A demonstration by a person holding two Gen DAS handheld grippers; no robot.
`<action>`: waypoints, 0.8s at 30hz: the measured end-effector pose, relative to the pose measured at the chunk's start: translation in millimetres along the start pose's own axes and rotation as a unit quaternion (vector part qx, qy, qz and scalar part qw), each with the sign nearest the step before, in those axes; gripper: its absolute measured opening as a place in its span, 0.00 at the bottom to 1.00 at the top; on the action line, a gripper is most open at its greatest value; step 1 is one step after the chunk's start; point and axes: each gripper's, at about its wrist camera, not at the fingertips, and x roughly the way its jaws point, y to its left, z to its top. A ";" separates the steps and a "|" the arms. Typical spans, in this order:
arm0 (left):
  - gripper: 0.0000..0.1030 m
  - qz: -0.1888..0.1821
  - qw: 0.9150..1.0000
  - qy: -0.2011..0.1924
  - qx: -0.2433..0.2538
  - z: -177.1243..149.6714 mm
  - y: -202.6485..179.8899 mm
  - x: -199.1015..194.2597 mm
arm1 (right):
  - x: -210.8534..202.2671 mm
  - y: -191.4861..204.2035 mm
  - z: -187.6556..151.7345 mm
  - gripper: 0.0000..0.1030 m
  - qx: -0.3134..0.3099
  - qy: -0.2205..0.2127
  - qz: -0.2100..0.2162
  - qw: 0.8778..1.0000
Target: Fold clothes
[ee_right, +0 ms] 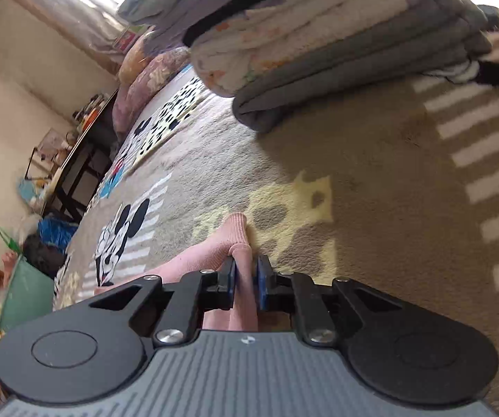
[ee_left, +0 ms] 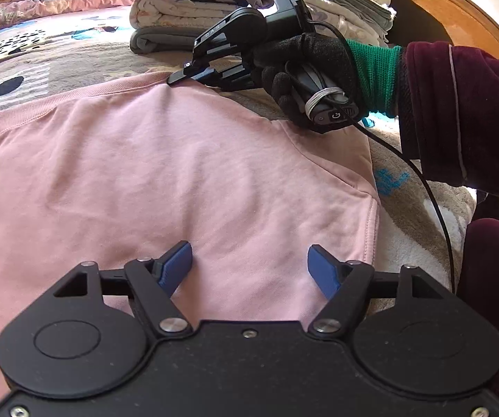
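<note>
In the left wrist view the pink sweatshirt (ee_left: 166, 173) lies flat on the patterned blanket (ee_left: 40, 55) and fills most of the picture. The left gripper (ee_left: 249, 267) hovers just above the cloth with its blue pads (ee_left: 176, 264) spread wide and nothing between them. Only this view shows the gloved right hand (ee_left: 305, 69) at the far corner of the garment. To the right, the right wrist view shows what the other cannot: the right gripper (ee_right: 246, 278) is pinching the ribbed pink hem (ee_right: 239, 243), the pads pressed on the fabric. Behind it is a stack of folded clothes (ee_right: 319, 41) on the blanket.
</note>
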 end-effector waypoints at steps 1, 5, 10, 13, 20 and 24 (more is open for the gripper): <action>0.71 -0.001 1.000 0.000 -0.001 0.1 0.7 -0.8 | 4.1 -9.3 2.8 0.08 0.028 0.009 0.006 1.000; 0.71 -0.002 1.000 0.001 -0.001 -0.3 0.6 -0.9 | 7.6 -6.4 0.9 0.08 0.001 0.010 0.014 1.000; 0.71 0.000 1.000 0.001 0.004 -0.8 0.9 0.8 | 3.3 -15.5 -1.3 0.14 0.021 0.007 0.042 0.999; 0.71 0.000 1.000 0.001 0.004 -0.7 1.6 1.3 | -0.5 -10.7 -0.4 0.24 0.022 0.005 0.055 0.998; 0.71 -0.001 1.000 0.001 0.006 -1.0 1.6 0.7 | 6.8 1.3 12.8 0.54 0.016 0.016 0.066 0.998; 0.71 -0.002 1.000 0.002 0.006 -0.5 1.3 0.1 | 19.6 10.1 10.8 0.07 -0.036 0.015 0.004 0.999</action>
